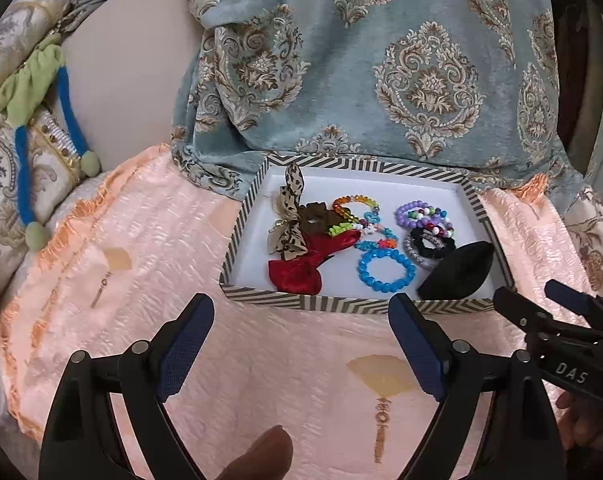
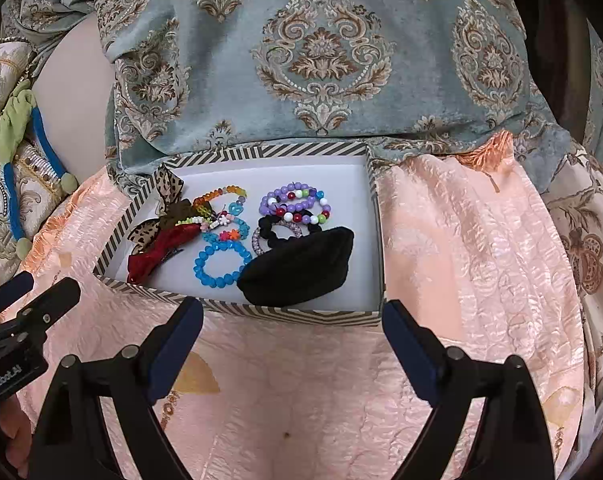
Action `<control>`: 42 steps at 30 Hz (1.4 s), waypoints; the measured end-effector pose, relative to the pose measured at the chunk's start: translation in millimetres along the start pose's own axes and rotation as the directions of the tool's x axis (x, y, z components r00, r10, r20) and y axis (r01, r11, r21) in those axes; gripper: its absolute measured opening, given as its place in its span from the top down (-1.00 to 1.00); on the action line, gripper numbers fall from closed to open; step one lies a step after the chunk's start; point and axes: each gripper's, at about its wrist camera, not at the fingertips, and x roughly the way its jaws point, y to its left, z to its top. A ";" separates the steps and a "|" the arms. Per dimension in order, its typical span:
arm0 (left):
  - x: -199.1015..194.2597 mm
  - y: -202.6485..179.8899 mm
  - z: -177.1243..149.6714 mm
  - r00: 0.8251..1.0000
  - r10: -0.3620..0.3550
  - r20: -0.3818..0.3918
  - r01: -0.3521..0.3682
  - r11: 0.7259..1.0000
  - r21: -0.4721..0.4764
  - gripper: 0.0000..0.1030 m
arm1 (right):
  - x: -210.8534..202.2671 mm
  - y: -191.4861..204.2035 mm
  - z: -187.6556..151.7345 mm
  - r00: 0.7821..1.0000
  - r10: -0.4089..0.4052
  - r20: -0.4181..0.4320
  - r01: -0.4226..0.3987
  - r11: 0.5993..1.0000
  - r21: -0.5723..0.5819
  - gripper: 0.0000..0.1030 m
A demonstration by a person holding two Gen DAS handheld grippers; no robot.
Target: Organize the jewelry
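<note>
Hovering low over the peach quilted bedspread (image 1: pixel 149 280), I held both grippers just short of the striped box (image 1: pixel 341 303), which sat in the middle of each frame with its near wall facing me. My left gripper (image 1: pixel 301 344) had its blue-padded fingers (image 1: pixel 185 344) spread wide and empty, filling the bottom of the left wrist frame. My right gripper (image 2: pixel 291 340) was the same: fingers (image 2: pixel 173 348) spread apart, holding nothing, low in the right wrist frame. Each gripper also showed at the lower edge of the other's view, the right one at lower right, the left one at lower left.

All the jewelry lay inside the box on its white floor. A blue bead bracelet (image 1: pixel 386 270) lay near the front wall, centre of the frame. Beside it to the left was a red bow (image 1: pixel 305 264), partly under a leopard-print ribbon (image 1: pixel 291 216). A purple bead bracelet (image 1: pixel 417 210) with mixed coloured beads lay toward the upper right of the box, touching a black scrunchie (image 1: pixel 431 242). A black fabric pouch (image 1: pixel 457 270) rested against the box's front right corner. An amber and multicoloured bead strand (image 1: pixel 355 202) lay in the middle rear.

Behind the box hung a blue damask cloth (image 1: pixel 381 60). A green and blue fabric tie (image 1: pixel 33 92) lay at the upper left of the frame.
</note>
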 end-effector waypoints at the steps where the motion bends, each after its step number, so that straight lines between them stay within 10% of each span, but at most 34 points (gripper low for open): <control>1: 0.3 0.1 -0.2 1.000 -0.004 -0.002 0.004 1.000 -0.003 -0.46 | 0.2 -0.3 -0.2 1.000 0.000 0.000 0.000 1.000 0.000 -0.81; 42: 13.0 -8.7 -7.7 0.997 0.010 -0.071 -0.008 0.999 0.035 -0.46 | 2.9 11.7 -5.5 0.999 -0.036 -0.007 0.036 0.997 -0.068 -0.81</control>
